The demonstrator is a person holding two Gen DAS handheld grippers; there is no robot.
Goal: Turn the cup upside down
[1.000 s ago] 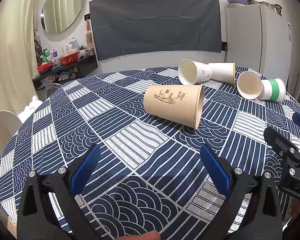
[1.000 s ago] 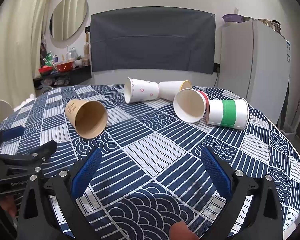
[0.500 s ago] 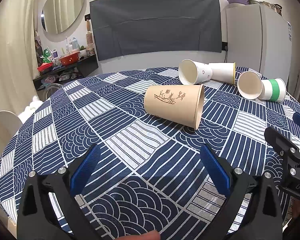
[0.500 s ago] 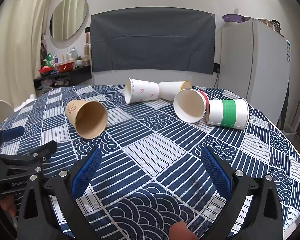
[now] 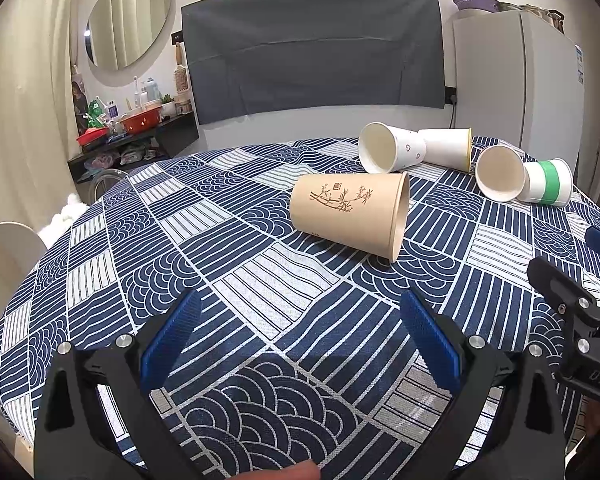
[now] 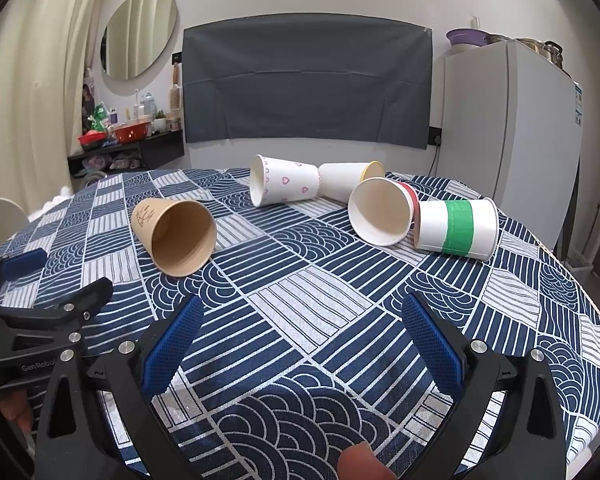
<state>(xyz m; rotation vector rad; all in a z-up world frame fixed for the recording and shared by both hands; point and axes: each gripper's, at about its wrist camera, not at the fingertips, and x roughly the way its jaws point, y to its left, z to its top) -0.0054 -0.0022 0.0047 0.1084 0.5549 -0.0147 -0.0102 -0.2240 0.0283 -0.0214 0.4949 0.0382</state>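
Note:
A tan paper cup with a bamboo print (image 5: pixel 350 210) lies on its side on the table, mouth to the right; it also shows in the right wrist view (image 6: pixel 176 236), mouth toward the camera. My left gripper (image 5: pixel 300 336) is open and empty, hovering short of the cup. My right gripper (image 6: pixel 300 340) is open and empty over the cloth. Each gripper shows at the edge of the other's view: the right gripper (image 5: pixel 572 304) and the left gripper (image 6: pixel 48 304).
Several more paper cups lie on their sides at the back right: one with pink hearts (image 6: pixel 286 184), a yellow-rimmed one (image 6: pixel 350 180), a red-rimmed one (image 6: pixel 382 212), a green-banded one (image 6: pixel 458 228). The blue patterned tablecloth (image 6: pixel 308 288) covers the round table. A white fridge (image 6: pixel 508 140) stands right.

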